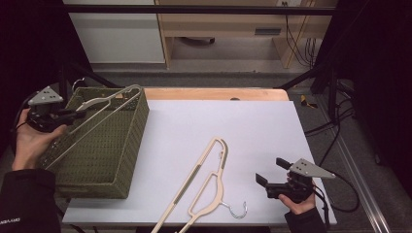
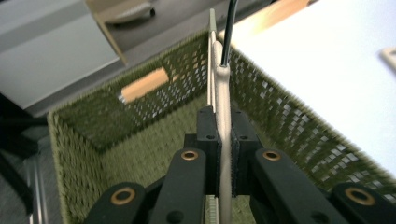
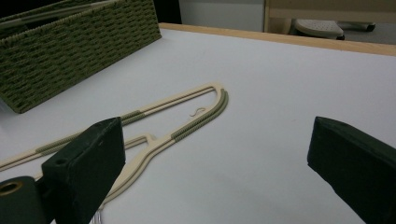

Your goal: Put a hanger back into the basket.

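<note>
On the white tabletop (image 1: 272, 126), the left gripper (image 2: 223, 140) pinches one light, stiff hanger (image 1: 104, 103) over the green woven basket (image 1: 131, 145), while the right gripper (image 1: 272, 177), agape, nears another hanger (image 1: 199, 179), best gripped at its neck.

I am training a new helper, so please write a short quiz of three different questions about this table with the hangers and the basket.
1. True or false: the left gripper is shut on a hanger over the basket.
2. The right gripper is: A open, B shut on a hanger.
3. Fill in: the second hanger lies flat on the ____.

Key: 1 true; 2 A; 3 table.
</note>
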{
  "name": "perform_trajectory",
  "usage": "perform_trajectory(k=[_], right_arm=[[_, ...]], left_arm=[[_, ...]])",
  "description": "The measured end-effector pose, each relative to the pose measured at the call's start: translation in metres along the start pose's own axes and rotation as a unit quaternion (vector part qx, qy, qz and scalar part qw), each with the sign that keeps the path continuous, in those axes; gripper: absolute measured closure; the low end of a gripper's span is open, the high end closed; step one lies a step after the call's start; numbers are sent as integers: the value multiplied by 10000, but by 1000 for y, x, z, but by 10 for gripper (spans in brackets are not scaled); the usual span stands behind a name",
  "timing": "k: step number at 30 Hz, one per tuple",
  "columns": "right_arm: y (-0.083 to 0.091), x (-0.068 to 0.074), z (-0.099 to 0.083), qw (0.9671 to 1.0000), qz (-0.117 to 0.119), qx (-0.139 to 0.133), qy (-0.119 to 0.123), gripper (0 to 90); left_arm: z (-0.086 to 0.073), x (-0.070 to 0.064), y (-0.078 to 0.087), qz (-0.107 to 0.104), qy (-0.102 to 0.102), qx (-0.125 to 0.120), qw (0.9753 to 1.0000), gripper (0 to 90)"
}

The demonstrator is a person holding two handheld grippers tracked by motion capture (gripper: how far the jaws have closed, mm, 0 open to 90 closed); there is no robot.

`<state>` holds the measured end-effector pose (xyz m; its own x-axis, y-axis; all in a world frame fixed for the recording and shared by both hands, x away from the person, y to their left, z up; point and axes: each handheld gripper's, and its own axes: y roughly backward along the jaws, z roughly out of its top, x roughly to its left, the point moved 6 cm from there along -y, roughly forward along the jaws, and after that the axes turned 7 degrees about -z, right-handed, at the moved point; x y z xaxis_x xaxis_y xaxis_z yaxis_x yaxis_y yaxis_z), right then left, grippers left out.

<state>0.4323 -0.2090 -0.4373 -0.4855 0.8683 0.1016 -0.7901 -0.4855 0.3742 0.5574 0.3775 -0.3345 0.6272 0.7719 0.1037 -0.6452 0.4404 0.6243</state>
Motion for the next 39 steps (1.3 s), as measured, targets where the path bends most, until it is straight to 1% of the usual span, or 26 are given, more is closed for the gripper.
perform_trajectory(k=[2,4,7,8,11,16,19,22,24,26,30,32,33,34,38,39], right_arm=[[1,-1,0,10000,0,-17,21,48],[1,-1,1,10000,-6,-22,-7,49],[0,0,0,10000,9,2,11,49],[-1,0,0,10000,2,3,24,49],[-2,2,-1,10000,-4,14,23,49],[-1,2,-1,10000,17,47,47,49],[-1,2,-1,10000,31,34,52,50],[-2,3,-1,10000,29,40,53,51],[-2,4,-1,10000,26,39,46,51],[-2,4,-1,10000,30,29,44,51],[-2,4,-1,10000,40,29,48,51],[-2,4,-1,10000,40,27,42,51],[-2,4,-1,10000,41,26,45,51],[-2,4,-1,10000,38,27,50,51],[-3,5,-1,10000,49,28,70,51],[-3,5,-1,10000,42,35,57,51]], left_arm=[[-9,-1,-5,-31,87,12,10000,854],[-18,-2,-9,-58,107,-10,9999,854],[-31,-5,-14,-62,227,-9,9997,853],[-36,-6,-17,-85,285,-70,9995,852],[-47,-11,-23,-123,358,-4,9993,843],[-61,-20,-36,-225,403,315,9984,822],[-63,-27,-41,-340,374,431,9978,807],[-64,-37,-47,-376,251,627,9970,793],[-66,-42,-50,-390,206,701,9966,783],[-67,-45,-53,-372,173,795,9960,776],[-71,-50,-60,-389,184,902,9950,759],[-73,-53,-63,-378,107,995,9943,750],[-73,-55,-64,-385,121,981,9944,748],[-74,-55,-64,-367,111,1049,9937,745],[-75,-58,-66,-401,153,1109,9929,729],[-76,-59,-65,-439,168,1192,9918,724]])
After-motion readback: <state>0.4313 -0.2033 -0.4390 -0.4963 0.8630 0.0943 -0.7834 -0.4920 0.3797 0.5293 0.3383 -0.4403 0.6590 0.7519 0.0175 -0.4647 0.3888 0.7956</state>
